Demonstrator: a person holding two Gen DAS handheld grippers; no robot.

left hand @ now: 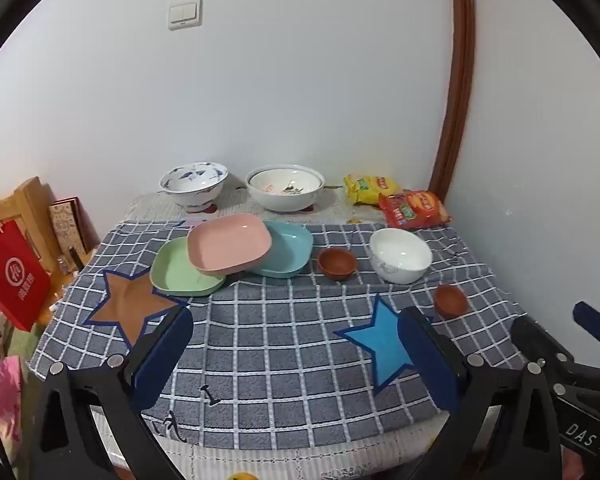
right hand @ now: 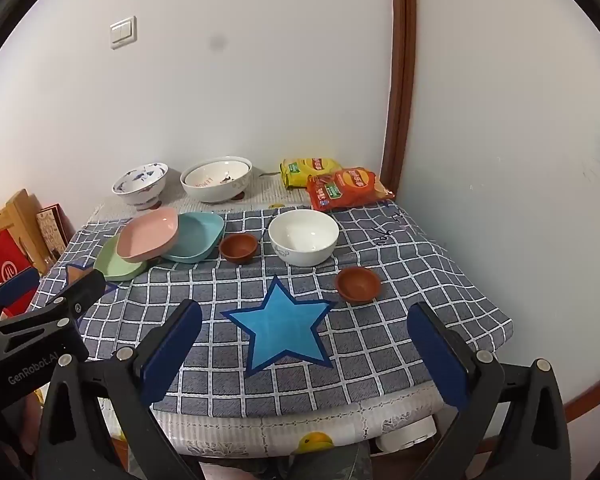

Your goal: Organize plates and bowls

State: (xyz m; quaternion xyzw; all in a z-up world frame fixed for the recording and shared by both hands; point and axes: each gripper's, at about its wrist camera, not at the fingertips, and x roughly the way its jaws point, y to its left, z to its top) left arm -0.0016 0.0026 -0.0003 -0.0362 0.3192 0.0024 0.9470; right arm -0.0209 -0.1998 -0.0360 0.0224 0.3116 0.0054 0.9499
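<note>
Both the left hand-held gripper [left hand: 296,356] and the right hand-held gripper [right hand: 304,352] hover wide and empty. Nothing seems started: ahead lie overlapping plates [left hand: 229,243], a white bowl [right hand: 303,241] and brown bowls [right hand: 358,283]. Next calls for a rim grasp.

Pink plate [left hand: 229,243] overlaps green plate [left hand: 182,268] and blue plate [left hand: 286,248].

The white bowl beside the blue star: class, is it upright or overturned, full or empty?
Upright and empty: the white bowl opens upward, its bare white inside visible in both views.
</note>
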